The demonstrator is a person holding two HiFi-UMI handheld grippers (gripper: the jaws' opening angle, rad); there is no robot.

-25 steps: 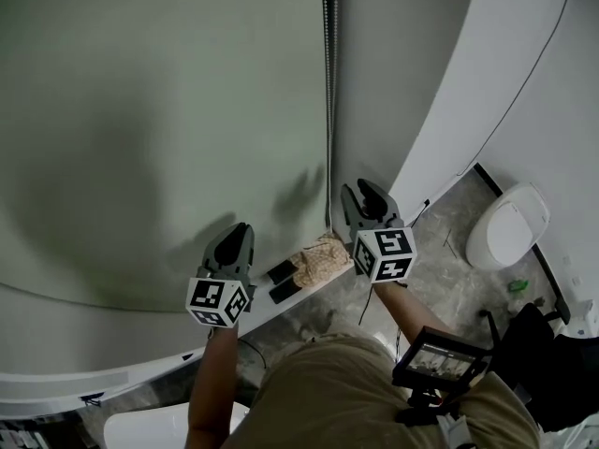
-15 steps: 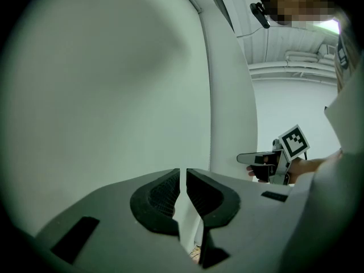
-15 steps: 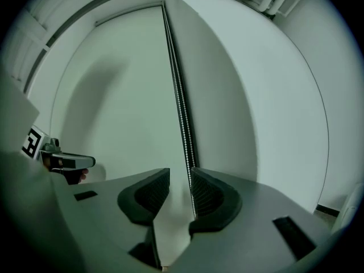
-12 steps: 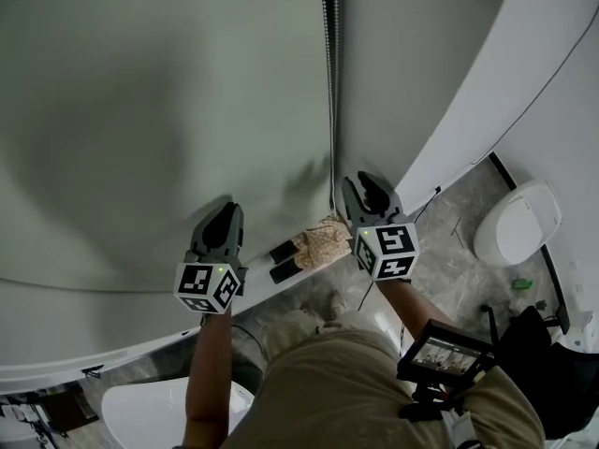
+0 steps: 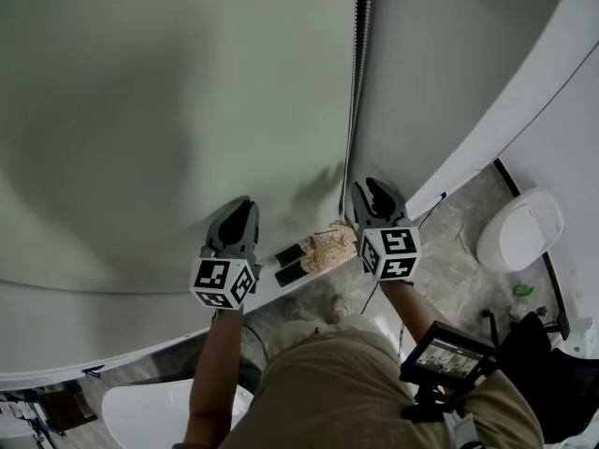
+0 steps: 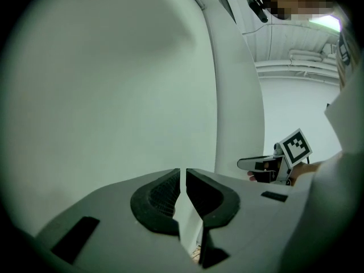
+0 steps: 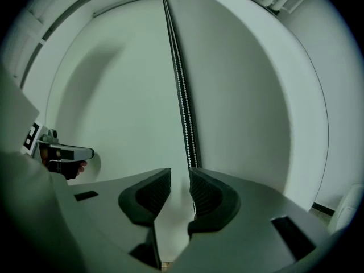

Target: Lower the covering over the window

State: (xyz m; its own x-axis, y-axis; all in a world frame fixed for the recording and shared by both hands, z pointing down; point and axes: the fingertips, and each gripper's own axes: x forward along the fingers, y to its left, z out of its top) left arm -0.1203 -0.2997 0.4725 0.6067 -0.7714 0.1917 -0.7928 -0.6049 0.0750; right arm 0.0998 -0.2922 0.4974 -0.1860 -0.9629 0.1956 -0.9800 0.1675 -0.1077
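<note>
Silvery beaded chain [image 5: 354, 110] hangs vertical against the pale grey-green roller blind [image 5: 159, 110], which fills the wall ahead. Right gripper [image 5: 372, 193] is nearer. Chain runs lengthwise between its fingers, close to the right-hand one, not pinched; the fingers are half apart and have just been closing. Left gripper [image 5: 241, 209] has fingers nearly together, empty, well left of the chain.

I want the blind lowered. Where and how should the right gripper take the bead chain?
Grip the bead chain on its straight stretch where the right gripper stands, coming head-on toward the blind so the pads close on it from either side. It hangs vertical, already in the gap between the jaws, which have just been closing but do not pinch it yet.
</note>
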